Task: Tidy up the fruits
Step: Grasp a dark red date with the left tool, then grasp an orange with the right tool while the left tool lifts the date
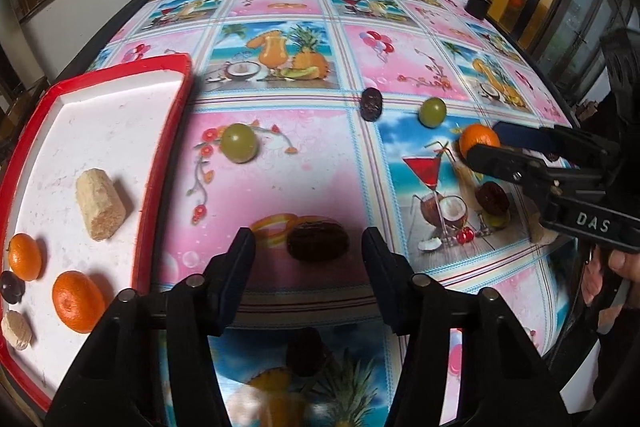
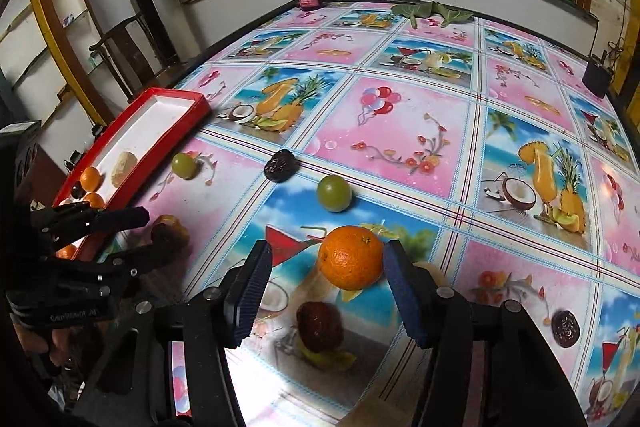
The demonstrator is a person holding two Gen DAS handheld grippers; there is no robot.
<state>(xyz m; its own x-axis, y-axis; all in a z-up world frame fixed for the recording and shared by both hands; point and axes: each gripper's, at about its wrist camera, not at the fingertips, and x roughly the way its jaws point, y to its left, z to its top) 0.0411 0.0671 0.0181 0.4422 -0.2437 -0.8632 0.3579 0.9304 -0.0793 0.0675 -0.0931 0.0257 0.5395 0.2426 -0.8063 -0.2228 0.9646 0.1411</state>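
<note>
left gripper (image 1: 308, 247) part open, straddling a dark date (image 1: 318, 241) on the desk (image 1: 320, 155); gaps on both sides, pads not touching it. date lies flat, long axis crosswise between the fingers. right gripper (image 2: 326, 263) part open around an orange (image 2: 351, 257); right pad touches the fruit, left pad stands clear, grip not closed. orange's stem dimple faces up and right. red tray (image 1: 176, 115) at left holds two small oranges, a dark fruit and pale chunks. two green grapes (image 1: 239, 142) and more dates loose on the patterned cloth.
</note>
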